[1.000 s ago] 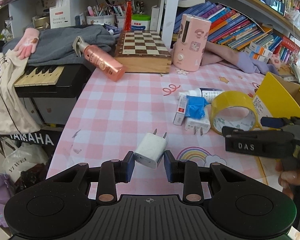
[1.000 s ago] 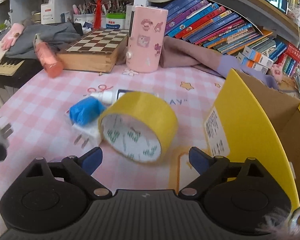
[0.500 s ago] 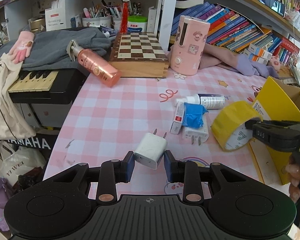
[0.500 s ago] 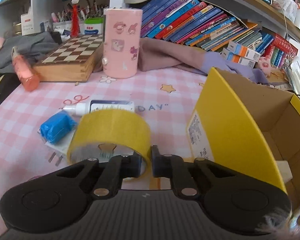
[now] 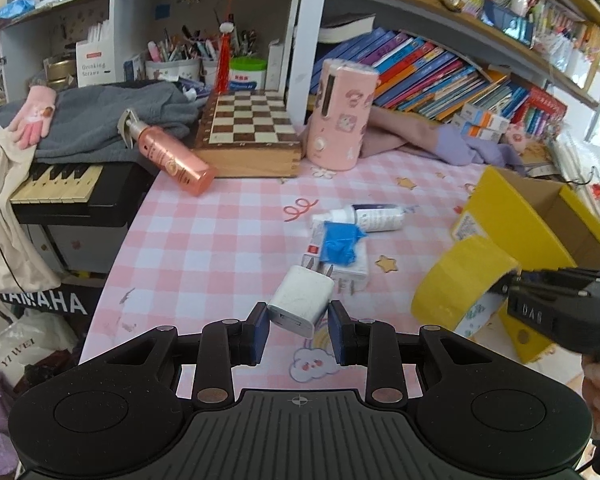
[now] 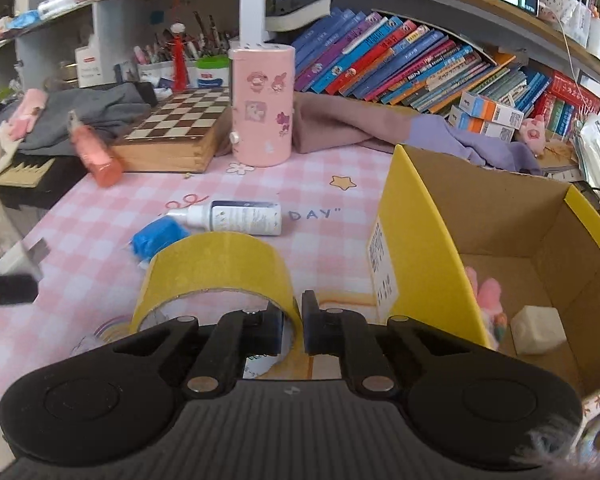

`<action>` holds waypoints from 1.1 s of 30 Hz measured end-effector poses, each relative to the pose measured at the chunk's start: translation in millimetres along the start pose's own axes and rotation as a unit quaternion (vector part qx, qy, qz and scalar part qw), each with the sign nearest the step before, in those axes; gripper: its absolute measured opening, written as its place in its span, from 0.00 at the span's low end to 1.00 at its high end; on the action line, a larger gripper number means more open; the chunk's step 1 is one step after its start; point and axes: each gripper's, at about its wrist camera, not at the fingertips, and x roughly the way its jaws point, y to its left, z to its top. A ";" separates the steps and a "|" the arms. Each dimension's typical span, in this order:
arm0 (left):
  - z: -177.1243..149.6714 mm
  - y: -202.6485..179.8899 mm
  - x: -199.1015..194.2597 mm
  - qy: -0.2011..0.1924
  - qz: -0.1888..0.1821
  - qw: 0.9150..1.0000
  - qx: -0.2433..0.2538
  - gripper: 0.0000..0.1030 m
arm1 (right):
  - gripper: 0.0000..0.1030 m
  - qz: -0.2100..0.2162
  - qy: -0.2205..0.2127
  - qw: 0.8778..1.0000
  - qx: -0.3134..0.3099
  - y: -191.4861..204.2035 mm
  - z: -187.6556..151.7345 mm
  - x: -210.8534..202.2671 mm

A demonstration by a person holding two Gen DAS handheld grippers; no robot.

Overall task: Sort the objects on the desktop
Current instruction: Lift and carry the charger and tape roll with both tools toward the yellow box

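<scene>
Now both hands carry loads toward the yellow box (image 6: 416,248), which already holds a few small items, so sorting looks underway. The right gripper (image 6: 300,326) has its fingers pinched nearly together across the tape roll's (image 6: 216,264) wall, one inside the ring, one outside, roll raised just left of the box. The left gripper (image 5: 298,330) clamps the white charger (image 5: 300,300), farther left of the box, above the surface (image 5: 220,240).
</scene>
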 end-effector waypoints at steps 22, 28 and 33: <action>-54.7 -10.7 -110.7 -0.031 -0.070 0.997 0.021 0.29 | 0.08 0.031 -0.011 0.999 0.017 19.3 -55.5 -141.5; -74.7 -17.8 -126.5 -0.025 -0.094 0.995 0.036 0.29 | 0.09 0.020 0.001 0.999 0.042 22.1 -82.6 -169.2; -90.2 -31.6 -131.1 -0.010 -0.121 0.991 0.053 0.29 | 0.09 0.004 0.013 0.998 0.058 23.0 -104.9 -187.8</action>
